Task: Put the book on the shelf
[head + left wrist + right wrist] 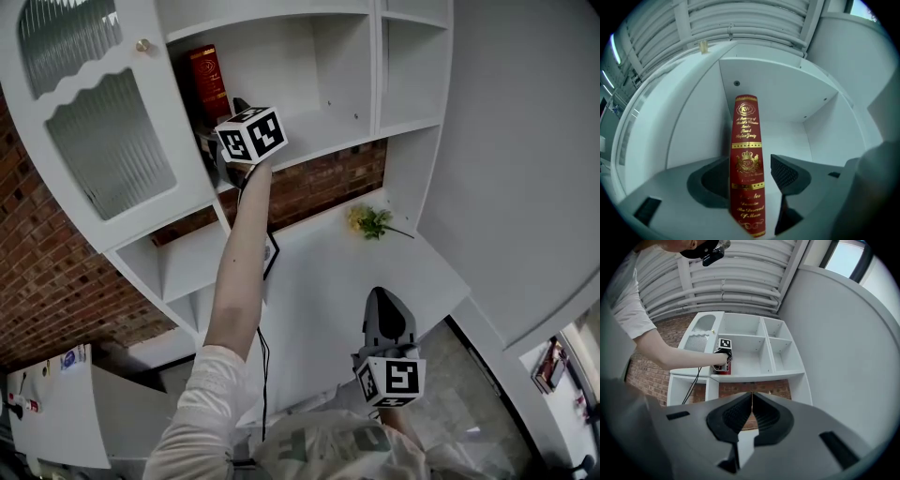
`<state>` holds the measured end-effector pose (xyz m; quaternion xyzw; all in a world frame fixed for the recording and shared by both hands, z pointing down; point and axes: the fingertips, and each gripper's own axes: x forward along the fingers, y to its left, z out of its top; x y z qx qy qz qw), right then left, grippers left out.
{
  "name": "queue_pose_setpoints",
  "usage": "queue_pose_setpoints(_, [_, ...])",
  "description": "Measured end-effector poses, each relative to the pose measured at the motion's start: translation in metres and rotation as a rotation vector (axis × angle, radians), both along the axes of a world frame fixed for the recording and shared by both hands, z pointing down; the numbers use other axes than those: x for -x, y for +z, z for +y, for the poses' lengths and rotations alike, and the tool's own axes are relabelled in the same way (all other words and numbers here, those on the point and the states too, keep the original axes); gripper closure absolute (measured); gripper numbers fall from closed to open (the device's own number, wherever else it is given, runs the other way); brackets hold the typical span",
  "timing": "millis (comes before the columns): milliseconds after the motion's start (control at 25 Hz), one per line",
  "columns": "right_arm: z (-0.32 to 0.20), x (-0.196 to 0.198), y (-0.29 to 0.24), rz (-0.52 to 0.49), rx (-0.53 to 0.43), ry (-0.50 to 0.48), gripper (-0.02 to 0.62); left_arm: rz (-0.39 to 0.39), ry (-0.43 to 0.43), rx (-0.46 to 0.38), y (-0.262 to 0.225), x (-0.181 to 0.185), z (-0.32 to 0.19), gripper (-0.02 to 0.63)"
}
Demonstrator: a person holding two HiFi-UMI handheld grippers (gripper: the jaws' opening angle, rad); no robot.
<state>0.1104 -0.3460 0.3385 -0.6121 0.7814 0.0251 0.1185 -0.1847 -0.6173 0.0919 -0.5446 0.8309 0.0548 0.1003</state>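
Observation:
A red book point(208, 82) with gold lettering stands upright at the left end of the white shelf compartment point(328, 131). In the left gripper view the book's spine point(747, 159) rises between the jaws of my left gripper point(752, 178). The right pad point(787, 174) stands clear of the spine with a gap showing, so the gripper is open. The head view has my left gripper point(225, 127) reached up to the book. My right gripper point(382, 309) hangs low over the white desk, shut with its pads point(751, 411) pressed together on nothing. Far off in the right gripper view sits the book point(723, 370).
A cabinet door with ribbed glass point(103, 131) is left of the book. Yellow flowers point(368, 222) lie on the white desk point(328, 281) under the shelf. A brick wall point(319, 187) backs the desk. A black cable point(262, 375) hangs beside my left arm.

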Motion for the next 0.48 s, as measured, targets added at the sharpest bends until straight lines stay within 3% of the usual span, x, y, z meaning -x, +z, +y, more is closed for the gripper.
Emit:
queue_pose_setpoints(280, [0.031, 0.003, -0.004, 0.006, -0.01, -0.025, 0.578, -0.068, 0.035, -0.143, -0.017, -0.03, 0.07, 0.337])
queue_pose_setpoints(480, [0.054, 0.014, -0.011, 0.03, -0.023, -0.062, 0.578, -0.066, 0.149, -0.285, -0.014, -0.05, 0.149, 0.337])
